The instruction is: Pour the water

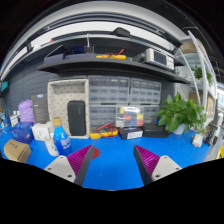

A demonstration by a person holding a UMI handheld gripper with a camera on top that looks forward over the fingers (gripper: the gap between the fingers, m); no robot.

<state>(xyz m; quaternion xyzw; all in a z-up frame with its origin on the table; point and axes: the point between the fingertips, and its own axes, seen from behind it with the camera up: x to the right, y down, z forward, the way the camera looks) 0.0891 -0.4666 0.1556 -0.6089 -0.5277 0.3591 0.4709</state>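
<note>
Gripper (113, 163) raised above blue tabletop (110, 160), jaws open and empty; likely on approach, blue-capped bottle (60, 138) standing well ahead.

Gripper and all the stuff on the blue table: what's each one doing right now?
gripper: open, holding nothing.
blue bottle: upright, left of the gripper's fingers, cap on.
plant: upright at the table's right end.
clear box: closed, on the blue table.
</note>
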